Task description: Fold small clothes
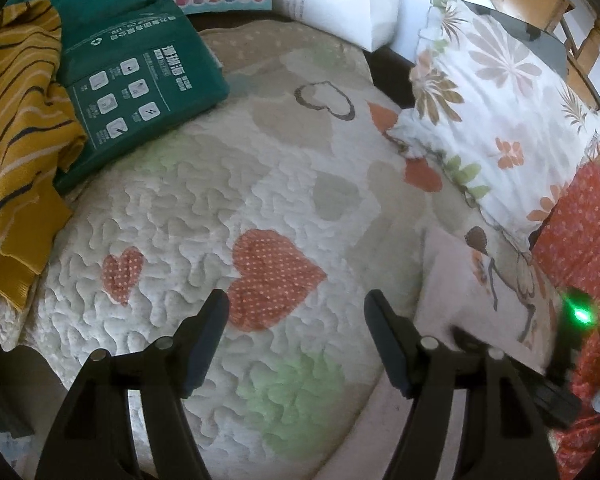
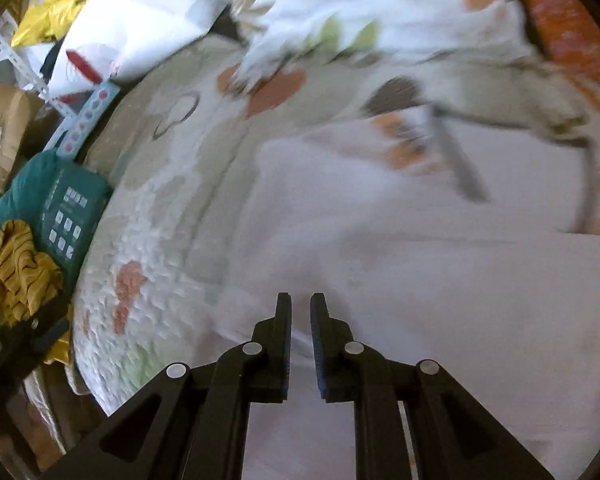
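The pale pink garment (image 2: 440,280) lies flat on the heart-print quilt (image 1: 204,208) under my right gripper (image 2: 301,300); its long axis I can't tell through the blur. A green bag (image 1: 140,80) and mustard striped cloth (image 1: 20,140) sit well clear, a floral pillow (image 1: 500,120) beside. My left gripper (image 1: 296,300) hangs wide open, empty; the right's jaws stand narrowly parted, holding nothing.

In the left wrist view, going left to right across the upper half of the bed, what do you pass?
Mustard striped garment → green package → heart-print quilt → floral pillow → red dotted fabric.
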A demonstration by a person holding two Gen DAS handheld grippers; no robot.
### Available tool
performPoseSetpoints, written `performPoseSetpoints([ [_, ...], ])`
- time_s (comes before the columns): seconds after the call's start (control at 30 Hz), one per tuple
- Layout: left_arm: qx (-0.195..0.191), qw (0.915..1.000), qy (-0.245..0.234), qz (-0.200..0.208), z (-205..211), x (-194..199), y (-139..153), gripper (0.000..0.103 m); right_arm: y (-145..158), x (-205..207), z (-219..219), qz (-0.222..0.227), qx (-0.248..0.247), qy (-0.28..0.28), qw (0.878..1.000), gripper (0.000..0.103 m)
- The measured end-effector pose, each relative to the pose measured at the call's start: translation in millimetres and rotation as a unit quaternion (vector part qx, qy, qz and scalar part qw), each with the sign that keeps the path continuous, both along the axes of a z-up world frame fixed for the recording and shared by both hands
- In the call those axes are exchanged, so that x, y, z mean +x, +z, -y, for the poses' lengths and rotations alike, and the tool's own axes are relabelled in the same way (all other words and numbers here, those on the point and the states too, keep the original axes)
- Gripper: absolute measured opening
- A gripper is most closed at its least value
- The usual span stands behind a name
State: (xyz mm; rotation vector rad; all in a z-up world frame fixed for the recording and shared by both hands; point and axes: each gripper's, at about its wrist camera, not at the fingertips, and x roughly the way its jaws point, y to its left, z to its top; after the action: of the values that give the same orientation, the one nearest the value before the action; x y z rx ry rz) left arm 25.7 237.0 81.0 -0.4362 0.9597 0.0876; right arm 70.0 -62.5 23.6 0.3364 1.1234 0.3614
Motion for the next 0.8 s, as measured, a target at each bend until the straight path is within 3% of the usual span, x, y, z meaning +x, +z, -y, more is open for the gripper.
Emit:
performPoseSetpoints([
  [0.1,-0.002,1.0000,-0.001,-0.002,-4.0,0.7,-0.3,0.069,-30.7,17.3,-38.6,-0.051,0.043,0.029,0.997,0.014],
  [0.13,-0.001,1.0000,-0.001,-0.002,-4.7,1.0,-0.1,0.069,-34.0,19.3,-47.3,-0.047,0.041,0.026,0.998,0.015],
  [0.23,0.002,1.0000,-0.001,-0.002,-5.3,0.7,-1.2,0.069,-29.6,24.3,-59.2,-0.036,0.049,0.030,0.998,0.040],
  [0.4,0.003,0.9998,-0.016,-0.013,-0.8,1.0,-8.3,0.069,-5.0,6.8,-49.1,-0.027,0.041,0.045,0.998,0.040],
  [0.5,0.007,0.9991,-0.037,-0.021,7.7,0.8,-14.6,0.069,1.6,-25.4,-24.7,-0.012,-0.004,0.050,0.999,0.040],
  [0.67,0.003,0.9956,-0.087,-0.035,29.7,-1.7,-28.7,0.069,-16.0,-95.3,50.6,-0.015,-0.121,0.032,0.992,0.040],
  [0.8,-0.027,0.9892,-0.133,-0.054,48.5,-6.8,-50.1,0.069,-24.1,-145.7,122.7,-0.035,-0.121,-0.023,0.992,0.040],
])
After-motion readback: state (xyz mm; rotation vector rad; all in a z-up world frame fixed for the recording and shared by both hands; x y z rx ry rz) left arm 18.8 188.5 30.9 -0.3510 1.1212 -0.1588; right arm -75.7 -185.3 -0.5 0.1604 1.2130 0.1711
